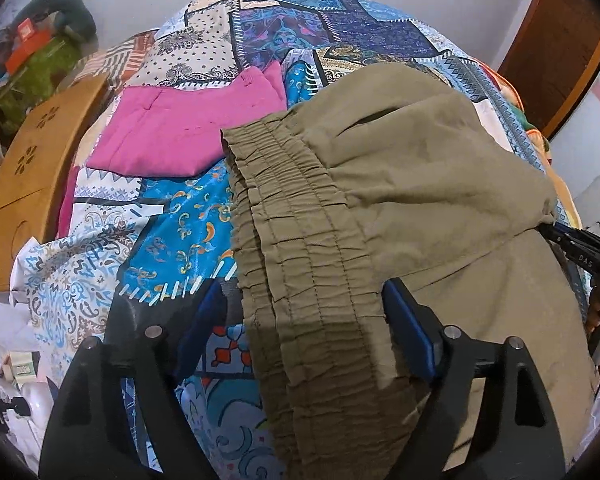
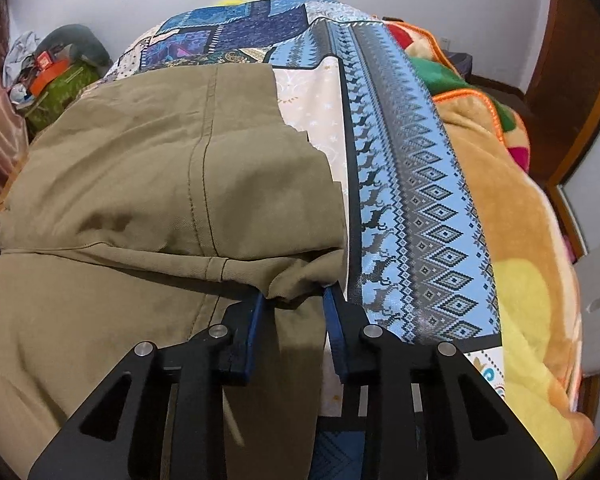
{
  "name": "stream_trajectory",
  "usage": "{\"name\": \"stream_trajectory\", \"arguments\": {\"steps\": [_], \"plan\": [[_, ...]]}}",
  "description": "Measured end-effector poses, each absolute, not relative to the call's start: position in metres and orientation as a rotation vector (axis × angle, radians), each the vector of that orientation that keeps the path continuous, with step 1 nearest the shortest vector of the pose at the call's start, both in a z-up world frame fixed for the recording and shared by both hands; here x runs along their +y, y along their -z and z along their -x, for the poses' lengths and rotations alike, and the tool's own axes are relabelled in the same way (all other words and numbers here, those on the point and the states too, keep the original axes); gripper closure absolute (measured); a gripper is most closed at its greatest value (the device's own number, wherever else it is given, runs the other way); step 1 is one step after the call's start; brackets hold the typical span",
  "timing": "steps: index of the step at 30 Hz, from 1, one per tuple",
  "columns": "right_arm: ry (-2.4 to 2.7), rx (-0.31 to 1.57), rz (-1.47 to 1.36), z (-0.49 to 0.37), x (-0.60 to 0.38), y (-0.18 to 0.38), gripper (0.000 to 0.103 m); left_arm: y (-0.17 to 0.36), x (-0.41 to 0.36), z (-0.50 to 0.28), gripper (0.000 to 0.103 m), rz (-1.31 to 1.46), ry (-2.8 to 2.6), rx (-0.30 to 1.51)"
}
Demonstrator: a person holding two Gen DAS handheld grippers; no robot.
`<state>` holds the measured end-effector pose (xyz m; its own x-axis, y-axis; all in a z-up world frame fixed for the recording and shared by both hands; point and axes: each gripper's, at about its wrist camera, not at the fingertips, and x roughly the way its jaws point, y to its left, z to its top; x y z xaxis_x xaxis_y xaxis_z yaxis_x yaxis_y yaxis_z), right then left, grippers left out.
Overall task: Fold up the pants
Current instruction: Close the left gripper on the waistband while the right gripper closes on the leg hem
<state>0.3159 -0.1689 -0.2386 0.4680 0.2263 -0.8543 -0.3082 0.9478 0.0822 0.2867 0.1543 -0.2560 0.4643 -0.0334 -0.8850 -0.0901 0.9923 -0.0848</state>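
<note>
Between my left gripper (image 1: 304, 300) jaws, spread wide, runs the elastic waistband of the khaki pants (image 1: 420, 176), not pinched; beyond them pink folded trousers (image 1: 180, 132) lie on the patterned bedsheet (image 1: 172, 216). Right view: my right gripper (image 2: 294, 300) jaws, narrowly parted, pinch a bunched fold of the pants (image 2: 140, 168) on the bed

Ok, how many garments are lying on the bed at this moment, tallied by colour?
Olive-khaki pants: 1
Pink folded garment: 1
Total: 2
</note>
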Motion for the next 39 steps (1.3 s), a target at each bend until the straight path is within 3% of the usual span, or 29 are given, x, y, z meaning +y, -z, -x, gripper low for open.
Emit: {"name": "stream_trajectory", "arguments": {"steps": [7,9,11,13,23,24,26,29,31,32,39], "plan": [[-0.352,0.999,0.091,-0.308,-0.181,0.214,0.068,0.224,0.158,-0.289,0.02,0.082,-0.047,1.032],[-0.352,0.967,0.092,-0.309,-0.185,0.203,0.062,0.219,0.161,-0.295,0.019,0.101,-0.04,1.026],[-0.35,0.94,0.089,-0.311,-0.187,0.194,0.046,0.218,0.164,-0.304,0.019,0.124,-0.03,1.026],[-0.35,0.909,0.075,-0.317,-0.19,0.186,0.041,0.22,0.164,-0.313,0.017,0.138,-0.018,1.038],[-0.386,0.982,0.029,-0.358,-0.179,0.225,0.04,0.271,0.151,-0.349,0.015,0.154,0.046,1.184],[-0.408,1.001,0.007,-0.363,-0.178,0.232,0.041,0.272,0.151,-0.348,0.015,0.153,0.049,1.178],[-0.444,1.021,-0.016,-0.363,-0.175,0.237,0.066,0.272,0.151,-0.347,0.014,0.139,0.057,1.164],[-0.434,1.013,0.028,-0.363,-0.168,0.242,0.076,0.269,0.151,-0.347,0.016,0.105,0.025,1.133],[-0.423,1.003,0.087,-0.362,-0.161,0.242,0.081,0.267,0.152,-0.345,0.028,0.065,-0.022,1.093],[-0.413,0.997,0.108,-0.362,-0.16,0.241,0.088,0.266,0.153,-0.345,0.03,0.069,-0.032,1.086],[-0.37,0.974,0.253,-0.364,-0.146,0.245,0.094,0.266,0.159,-0.336,0.03,0.025,-0.114,1.053]]}}
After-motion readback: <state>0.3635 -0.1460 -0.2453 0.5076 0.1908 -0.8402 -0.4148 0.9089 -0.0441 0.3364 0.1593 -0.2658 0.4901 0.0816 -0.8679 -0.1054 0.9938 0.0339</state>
